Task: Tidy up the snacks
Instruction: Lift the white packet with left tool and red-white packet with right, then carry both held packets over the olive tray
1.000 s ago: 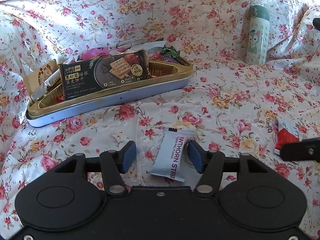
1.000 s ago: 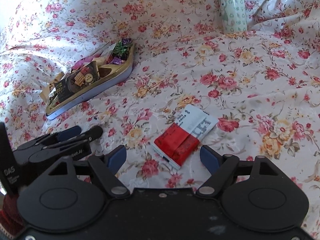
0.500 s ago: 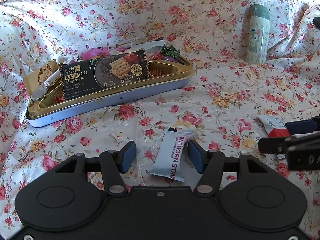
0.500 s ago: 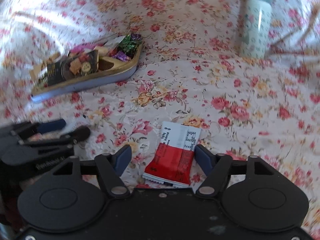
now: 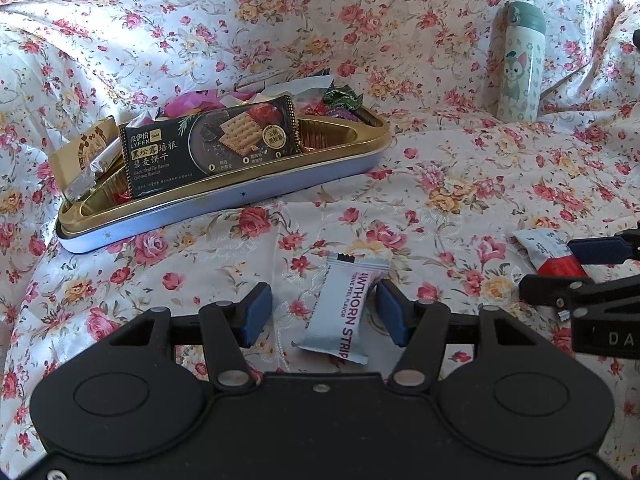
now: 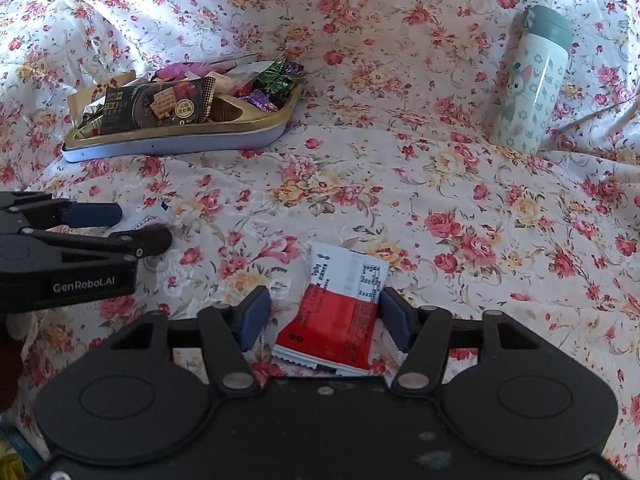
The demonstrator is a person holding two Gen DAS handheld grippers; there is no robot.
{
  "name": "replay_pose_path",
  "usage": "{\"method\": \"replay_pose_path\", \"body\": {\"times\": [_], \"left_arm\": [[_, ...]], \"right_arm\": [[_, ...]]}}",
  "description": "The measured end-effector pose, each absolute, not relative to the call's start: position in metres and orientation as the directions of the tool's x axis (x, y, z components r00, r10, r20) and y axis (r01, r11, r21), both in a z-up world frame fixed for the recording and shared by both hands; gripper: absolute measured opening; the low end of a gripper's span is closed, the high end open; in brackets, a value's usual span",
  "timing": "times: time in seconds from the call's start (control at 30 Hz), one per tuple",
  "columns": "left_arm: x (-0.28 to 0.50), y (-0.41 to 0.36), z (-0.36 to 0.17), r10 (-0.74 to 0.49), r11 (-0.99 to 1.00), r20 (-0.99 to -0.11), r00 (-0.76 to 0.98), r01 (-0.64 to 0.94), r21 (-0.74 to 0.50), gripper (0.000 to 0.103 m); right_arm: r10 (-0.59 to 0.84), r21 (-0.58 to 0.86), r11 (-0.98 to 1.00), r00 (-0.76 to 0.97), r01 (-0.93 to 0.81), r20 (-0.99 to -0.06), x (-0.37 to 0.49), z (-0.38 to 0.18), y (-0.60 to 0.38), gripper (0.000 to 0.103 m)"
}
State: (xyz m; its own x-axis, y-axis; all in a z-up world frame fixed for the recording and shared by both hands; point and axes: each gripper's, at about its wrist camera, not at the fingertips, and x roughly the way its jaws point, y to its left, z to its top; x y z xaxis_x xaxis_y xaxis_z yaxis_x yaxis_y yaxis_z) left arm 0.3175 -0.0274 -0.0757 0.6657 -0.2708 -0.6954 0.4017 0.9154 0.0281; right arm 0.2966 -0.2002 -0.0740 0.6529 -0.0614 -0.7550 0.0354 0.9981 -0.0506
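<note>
The left gripper hovers low over the floral cloth with a pale hawthorn strip packet between its pads; the right pad sits at the packet's edge, the left pad stands clear — released, not clenched. At the bottom centre of the right wrist view, the right gripper has just been closing around a red-and-white snack packet: its right pad meets the packet, a gap remains at the left, so no grasp yet. The snack tray, upper left of both views, holds a dark cracker pack and wrapped candies. A mint bottle stands upper right.
</note>
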Motion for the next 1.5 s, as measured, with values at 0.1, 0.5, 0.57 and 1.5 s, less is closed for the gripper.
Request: {"method": "replay_pose_path", "body": {"times": [0.1, 0.5, 0.57, 1.5], "left_arm": [[0.318, -0.029, -0.075, -0.258, 0.919, -0.704, 0.662, 0.394, 0.033, 0.064], [0.322, -0.034, -0.071, -0.215, 0.931, -0.738, 0.64, 0.363, 0.044, 0.064], [0.322, -0.035, -0.071, -0.204, 0.933, -0.744, 0.637, 0.357, 0.05, 0.064], [0.269, -0.016, -0.019, -0.176, 0.974, -0.772, 0.611, 0.22, -0.048, 0.031]], "right_arm": [[-0.067, -0.039, 0.998, 0.659, 0.057, -0.75, 0.294, -0.073, -0.205, 0.047], [-0.061, 0.019, 0.993, 0.638, 0.119, -0.767, 0.267, -0.064, -0.227, 0.036], [-0.054, 0.044, 0.99, 0.635, 0.138, -0.77, 0.259, -0.061, -0.232, 0.036], [0.014, 0.25, 0.944, 0.734, 0.214, -0.679, 0.169, -0.01, -0.268, 0.036]]}}
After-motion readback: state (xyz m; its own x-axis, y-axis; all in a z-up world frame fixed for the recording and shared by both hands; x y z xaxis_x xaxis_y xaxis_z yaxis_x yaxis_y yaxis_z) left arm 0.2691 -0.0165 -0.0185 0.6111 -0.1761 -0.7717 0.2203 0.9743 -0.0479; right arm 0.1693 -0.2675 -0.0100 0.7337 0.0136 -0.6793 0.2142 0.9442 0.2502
